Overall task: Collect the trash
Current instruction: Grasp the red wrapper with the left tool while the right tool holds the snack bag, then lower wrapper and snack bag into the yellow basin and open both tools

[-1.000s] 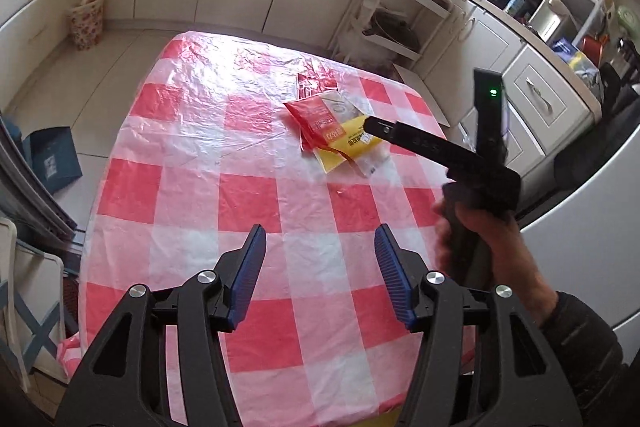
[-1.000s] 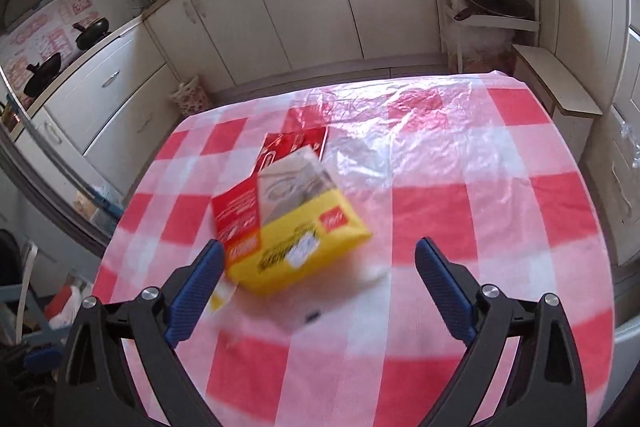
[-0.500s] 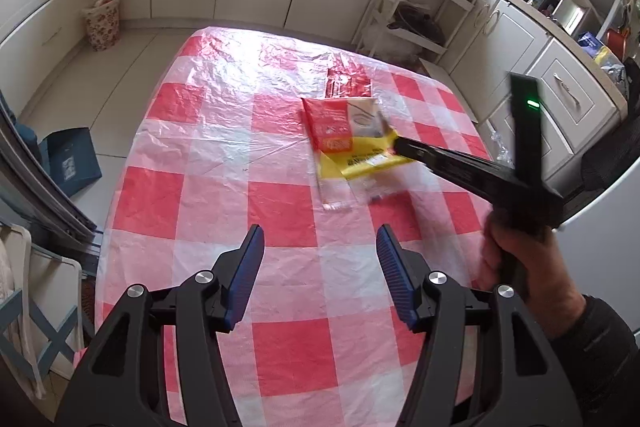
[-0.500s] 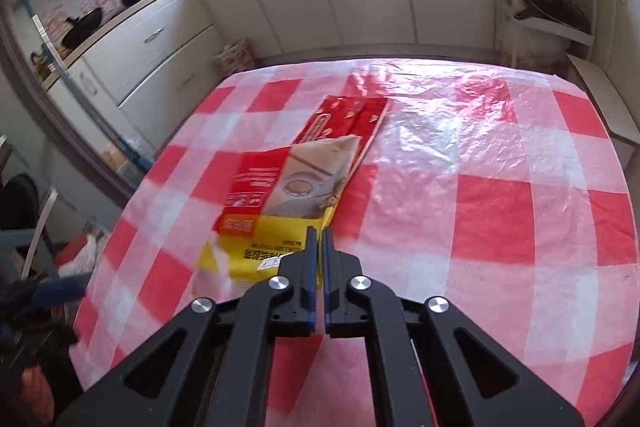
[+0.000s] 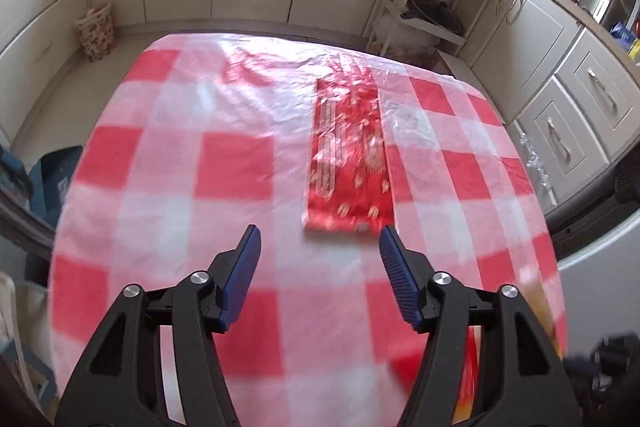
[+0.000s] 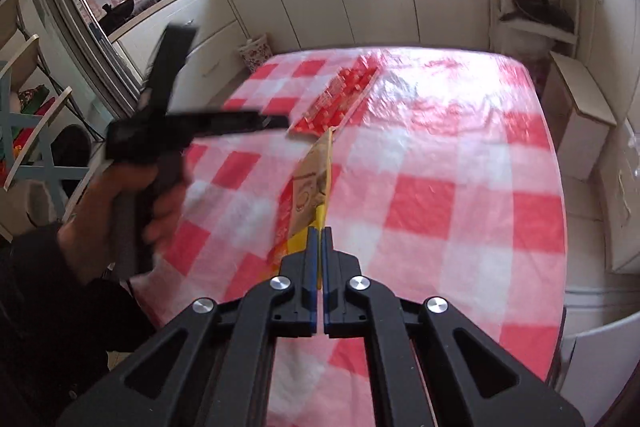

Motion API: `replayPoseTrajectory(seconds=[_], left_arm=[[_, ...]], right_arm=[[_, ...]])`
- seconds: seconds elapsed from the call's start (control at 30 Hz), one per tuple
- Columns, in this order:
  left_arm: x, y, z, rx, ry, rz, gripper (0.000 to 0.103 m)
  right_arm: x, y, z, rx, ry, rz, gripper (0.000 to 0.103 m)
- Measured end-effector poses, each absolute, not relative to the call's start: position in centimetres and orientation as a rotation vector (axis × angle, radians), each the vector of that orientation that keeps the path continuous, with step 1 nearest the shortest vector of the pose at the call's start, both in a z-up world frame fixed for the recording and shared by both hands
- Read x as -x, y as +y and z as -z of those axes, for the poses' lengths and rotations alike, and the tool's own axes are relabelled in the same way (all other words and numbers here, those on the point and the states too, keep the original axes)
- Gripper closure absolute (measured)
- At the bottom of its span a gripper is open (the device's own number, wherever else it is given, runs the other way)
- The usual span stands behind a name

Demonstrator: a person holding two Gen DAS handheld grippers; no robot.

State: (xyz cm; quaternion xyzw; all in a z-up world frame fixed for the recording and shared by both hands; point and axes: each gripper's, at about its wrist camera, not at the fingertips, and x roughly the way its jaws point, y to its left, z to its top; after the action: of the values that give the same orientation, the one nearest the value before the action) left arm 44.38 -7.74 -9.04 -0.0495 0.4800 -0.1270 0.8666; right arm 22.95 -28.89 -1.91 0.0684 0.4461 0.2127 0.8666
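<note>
Right wrist view: right hand-held gripper (image 6: 321, 239) clenched on a yellow wrapper (image 6: 312, 187), lifted off the surface (image 6: 460, 163). Left hand-held gripper (image 5: 320, 247) released, a red packet (image 5: 348, 155) lying just ahead.

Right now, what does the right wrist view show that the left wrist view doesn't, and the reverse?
Right wrist only: the right gripper shut on the yellow and red packet, lifted edge-on above the table; the person's left hand holding the other gripper.

Left wrist only: the left gripper open, its fingers spread just short of the flat red wrapper.

Both: that red wrapper lying on the red-and-white checked tablecloth.
</note>
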Motion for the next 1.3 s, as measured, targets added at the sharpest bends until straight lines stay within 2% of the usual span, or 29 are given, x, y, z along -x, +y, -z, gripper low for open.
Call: replayPoseTrajectory(seconds=[0.2, 0.33, 0.47, 0.5, 0.57, 0.8, 1.03, 1.17, 1.3], left_arm=[[-48.8, -13.2, 11.2, -0.028, 0.980, 0.170, 0.024], [-49.6, -14.5, 11.5, -0.081, 0.955, 0.127, 0.027], [-49.1, -13.8, 10.7, -0.070, 0.957, 0.150, 0.085], [-48.8, -13.6, 10.6, -0.072, 0.965, 0.160, 0.091], [-47.5, -12.9, 10.5, -0.075, 0.980, 0.182, 0.096], [-37.3, -9.9, 8.0, -0.018, 0.995, 0.276, 0.098], [-23.3, -6.0, 5.1, 0.076, 0.995, 0.383, 0.098], [-16.0, -4.1, 5.5, 0.136, 1.031, 0.435, 0.098], [-9.1, -4.1, 8.2, 0.161, 1.119, 0.486, 0.097]], right_arm=[[-22.5, -31.1, 3.2, -0.180, 0.973, -0.427, 0.101], [-22.0, -31.3, 2.4, -0.177, 0.960, -0.445, 0.101], [-21.6, -31.5, 2.0, -0.174, 0.947, -0.447, 0.101], [-21.5, -31.6, 1.9, -0.184, 0.946, -0.451, 0.101], [-21.4, -31.8, 1.7, -0.203, 0.942, -0.457, 0.101], [-18.6, -31.4, -0.3, -0.237, 0.884, -0.491, 0.101], [-10.4, -30.0, -0.5, -0.326, 0.842, -0.522, 0.101], [-5.7, -29.3, 0.3, -0.330, 0.876, -0.529, 0.101], [-2.0, -27.2, 2.5, -0.245, 0.973, -0.500, 0.101]])
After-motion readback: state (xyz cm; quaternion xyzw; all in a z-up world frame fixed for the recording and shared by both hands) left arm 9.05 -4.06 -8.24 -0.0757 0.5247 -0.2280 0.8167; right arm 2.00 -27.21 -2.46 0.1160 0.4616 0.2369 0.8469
